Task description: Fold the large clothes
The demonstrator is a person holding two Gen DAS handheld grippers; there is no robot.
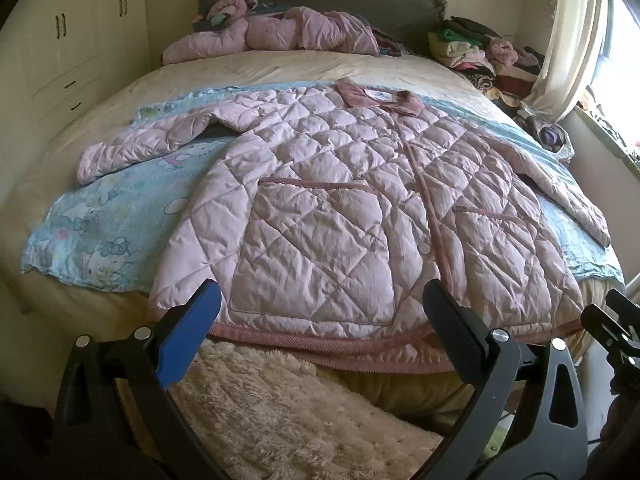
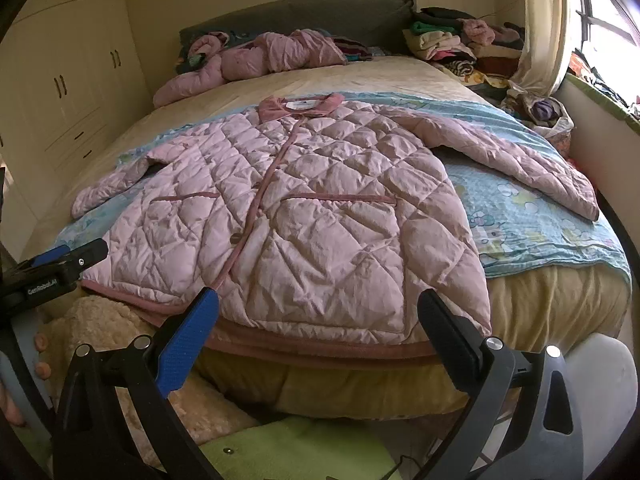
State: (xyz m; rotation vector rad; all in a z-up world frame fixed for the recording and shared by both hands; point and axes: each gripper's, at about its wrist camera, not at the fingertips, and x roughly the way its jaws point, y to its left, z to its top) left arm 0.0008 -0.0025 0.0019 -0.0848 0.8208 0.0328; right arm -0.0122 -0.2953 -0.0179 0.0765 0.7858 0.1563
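A: Where's the pink quilted jacket (image 1: 340, 200)?
B: Spread flat, front up, on the blue sheet (image 1: 100, 232) on the bed (image 2: 540, 304), hem at the near edge.
A: The grippers?
B: Left hand-held gripper (image 1: 320, 320) and right hand-held gripper (image 2: 318, 320) both spread wide, holding nothing.

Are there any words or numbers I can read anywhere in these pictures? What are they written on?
"GenRobot.AI": white letters on the black body of the left gripper, seen in the right wrist view.
White neck label inside the collar of the pink quilted jacket: it bears a small dark mark, too small to read.
Blue cartoon blanket: pictures only, no words I can read.
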